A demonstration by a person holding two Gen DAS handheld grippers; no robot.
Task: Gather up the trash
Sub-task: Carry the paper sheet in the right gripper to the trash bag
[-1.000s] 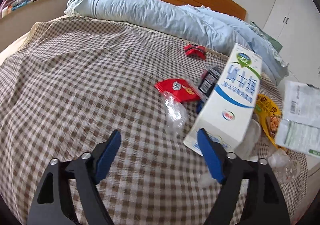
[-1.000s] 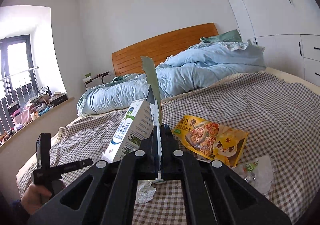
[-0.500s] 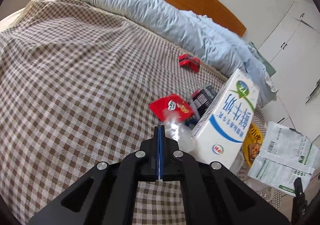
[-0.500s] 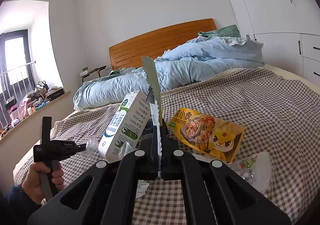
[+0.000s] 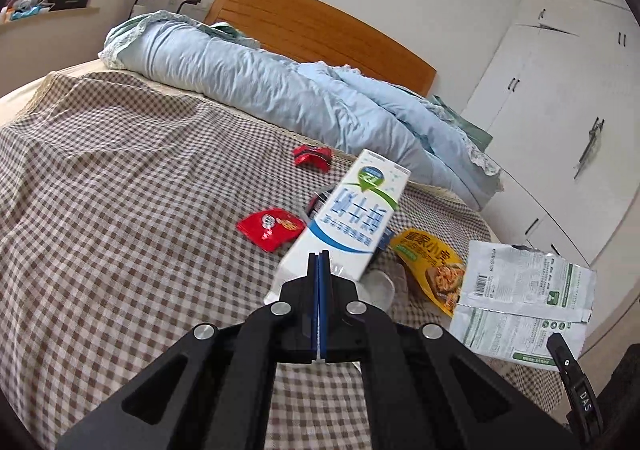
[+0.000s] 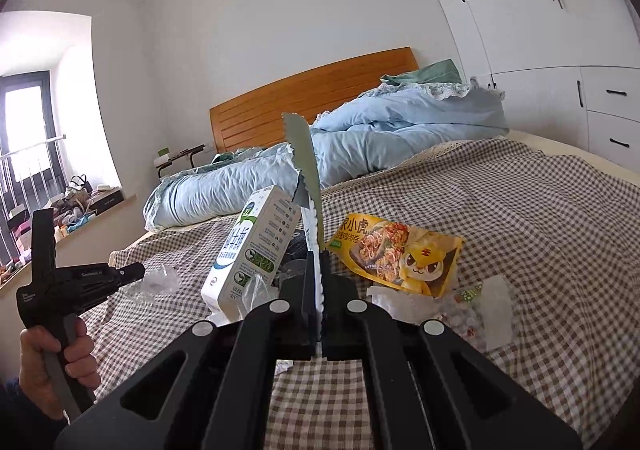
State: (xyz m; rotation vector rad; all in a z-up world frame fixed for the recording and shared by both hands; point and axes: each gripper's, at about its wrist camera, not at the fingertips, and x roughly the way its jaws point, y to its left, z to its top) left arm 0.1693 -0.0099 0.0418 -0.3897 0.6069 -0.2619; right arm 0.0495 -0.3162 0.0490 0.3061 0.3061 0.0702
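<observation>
Trash lies on the checked bedspread (image 5: 120, 209). A white and blue milk carton (image 5: 348, 221) stands tilted; it also shows in the right wrist view (image 6: 252, 246). Beside it lie a red wrapper (image 5: 272, 228), a second red wrapper (image 5: 312, 155), a yellow snack bag (image 6: 396, 254) and clear plastic (image 6: 154, 282). My left gripper (image 5: 319, 270) is shut with nothing seen between its jaws, just in front of the carton's base. My right gripper (image 6: 318, 262) is shut on a silver and white foil pouch (image 6: 306, 169), which also shows in the left wrist view (image 5: 524, 302).
A rolled light blue duvet (image 5: 260, 89) lies along the wooden headboard (image 5: 320, 25). White wardrobes (image 6: 540, 29) stand to the right of the bed. A cluttered window sill (image 6: 80, 201) runs along the left. More clear wrappers (image 6: 472, 314) lie near the bed's front.
My left gripper closed from wide open to fully shut and moved right, up to the carton's base. My right gripper kept its hold on the foil pouch and barely moved.
</observation>
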